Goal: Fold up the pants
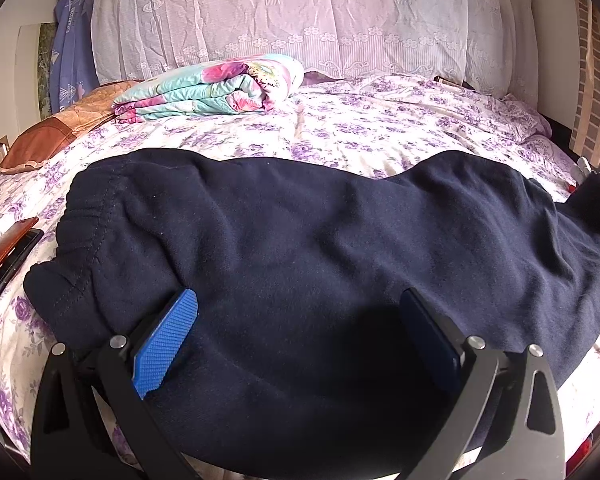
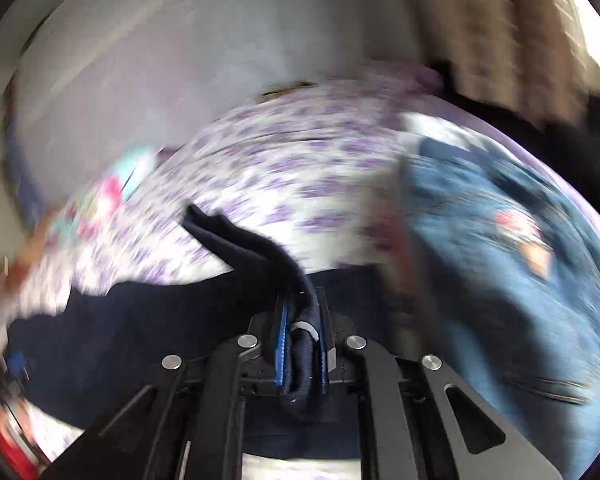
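- While my left fingers (image 1: 298, 308) hang spread wide over the navy pants (image 1: 300, 248), nothing's pinched btwn them; blue pad on one side (image 1: 166, 342), dark pad on the other, both just above the fabric.
- Pants lie flat across the bed (image 1: 380, 128), lengthwise side to side in the left wrist view; elastic waistband (image 1: 82, 220) at the view's left, legs running off to the right edge.
- Near edge of the pants hangs toward the front edge of the mattress, under my left fingers.
- My right fingers (image 2: 302, 320) are squeezed together on a bunched piece of the same pants; cloth fills the slot btwn the blue pads, w/ a small pale loop or tag (image 2: 308, 328) showing in the bunch.
- A strip of navy cloth (image 2: 236, 244) stands up from that grip and curls away toward the view's upper left, lifted off the bed.
- Right wrist view is badly smeared; can't tell which part of the pants I've got.
- Folded floral quilt (image 1: 216, 88) sits far back on the bed, near the lace-covered headboard (image 1: 284, 12), well apart from the pants.
- Brown cushion (image 1: 52, 136) at the bed's left side.
- Blue denim garment (image 2: 496, 248) lies on the bed at the right of the right wrist view, near the pants; touching or not, can't tell thru the blur.
- Bedsheet is white w/ purple flowers.
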Tool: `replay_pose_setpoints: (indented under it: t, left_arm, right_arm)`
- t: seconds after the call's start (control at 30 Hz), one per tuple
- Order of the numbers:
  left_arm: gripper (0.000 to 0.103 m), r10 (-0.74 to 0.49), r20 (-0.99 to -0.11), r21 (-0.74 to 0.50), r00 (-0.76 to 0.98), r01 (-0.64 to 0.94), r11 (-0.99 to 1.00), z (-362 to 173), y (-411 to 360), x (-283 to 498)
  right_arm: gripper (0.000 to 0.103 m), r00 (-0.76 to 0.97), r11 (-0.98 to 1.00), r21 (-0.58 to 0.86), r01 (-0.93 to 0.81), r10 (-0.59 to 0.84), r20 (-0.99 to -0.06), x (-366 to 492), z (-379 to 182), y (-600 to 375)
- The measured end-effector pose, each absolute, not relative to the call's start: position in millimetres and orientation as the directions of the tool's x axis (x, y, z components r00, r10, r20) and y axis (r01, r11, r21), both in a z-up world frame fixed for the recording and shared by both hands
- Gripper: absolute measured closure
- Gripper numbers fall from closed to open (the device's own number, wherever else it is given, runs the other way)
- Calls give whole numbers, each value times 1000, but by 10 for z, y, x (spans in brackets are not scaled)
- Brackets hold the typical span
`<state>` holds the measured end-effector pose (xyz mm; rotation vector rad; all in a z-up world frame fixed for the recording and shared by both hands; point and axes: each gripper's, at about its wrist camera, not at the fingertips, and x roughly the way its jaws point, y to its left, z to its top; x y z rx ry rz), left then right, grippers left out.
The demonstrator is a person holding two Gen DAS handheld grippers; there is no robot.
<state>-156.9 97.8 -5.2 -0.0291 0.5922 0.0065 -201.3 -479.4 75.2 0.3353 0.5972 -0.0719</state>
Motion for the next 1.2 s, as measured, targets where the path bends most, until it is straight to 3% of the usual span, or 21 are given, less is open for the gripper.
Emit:
replay_pose_setpoints:
  t: [0.07, 0.17, 0.2, 0.23, 0.27, 0.3, 0.37, 0.5, 0.53, 0.67, 0.73, 0.77, 0.8, 0.87, 1.0, 1.1, 1.2]
  left_arm:
    - [5, -6, -555, -32, 832, -14, 999, -52, 982, -1570]
    - [5, 0, -559, -28, 829, -19, 999, -56, 983, -1569]
    - [5, 11, -565, -19, 825, -25, 1000, -58, 969, -1561]
    - [5, 24, -570, -4, 821, -32, 999, -57, 948, -1556]
    - [5, 36, -575, 8, 817, -38, 999, -56, 934, -1550]
    - [5, 45, -580, 16, 813, -45, 999, -50, 928, -1549]
    - [5, 52, -594, 12, 803, -56, 998, -4, 920, -1552]
    - [5, -74, -584, -110, 809, 12, 994, 198, 915, -1535]
    - [5, -87, -568, -120, 818, 22, 992, 259, 884, -1530]
    - [5, -44, -573, -6, 818, 49, 999, 234, 687, -1367]
    - [5, 12, -650, 50, 759, 28, 998, -20, 720, -1142]
    - [5, -29, -687, 2, 726, 42, 999, -19, 784, -1062]
    - [5, -66, -669, -43, 740, 50, 998, 27, 851, -1077]
    - [5, -102, -643, -96, 759, 53, 994, 81, 985, -1114]
    - [5, -73, -566, -94, 821, 24, 995, 271, 1184, -1336]
    - [5, 46, -484, -60, 874, -86, 994, 377, 1382, -1476]
    - [5, 60, -527, -126, 848, -148, 981, 242, 1656, -1385]
  right_arm:
    - [90, 754, 937, 229, 262, -51, -654, -2107, 549, -5027]
    - [88, 747, 966, 117, 232, -99, -657, -2275, 622, -4859]
    - [79, 753, 965, 78, 252, -144, -642, -2293, 701, -4796]
    - [49, 767, 953, 5, 304, -241, -594, -2322, 826, -4694]
    - [34, 787, 932, -74, 356, -341, -515, -2352, 951, -4570]
    - [29, 816, 923, -131, 362, -381, -434, -2364, 1061, -4424]
    - [29, 885, 971, -145, 187, -231, -404, -2278, 1187, -4044]
    - [32, 839, 970, -4, -244, 209, -502, -1897, 1132, -3173]
    - [37, 799, 941, 29, -338, 303, -519, -1776, 1094, -2894]
    - [41, 589, 793, 139, -593, 545, -596, -1375, 835, -1917]
    - [43, 470, 765, 180, -618, 543, -696, -1095, 546, -1507]
    - [43, 450, 784, 162, -599, 497, -742, -943, 387, -1431]
    - [51, 446, 792, 167, -588, 489, -749, -893, 322, -1428]
    - [61, 456, 803, 233, -548, 521, -722, -798, 440, -1540]
    - [60, 594, 807, 174, -564, 543, -593, -969, 947, -1681]
    - [60, 617, 815, 103, -570, 507, -602, -862, 1014, -1575]
    - [60, 578, 804, 93, -587, 496, -648, -667, 822, -1341]
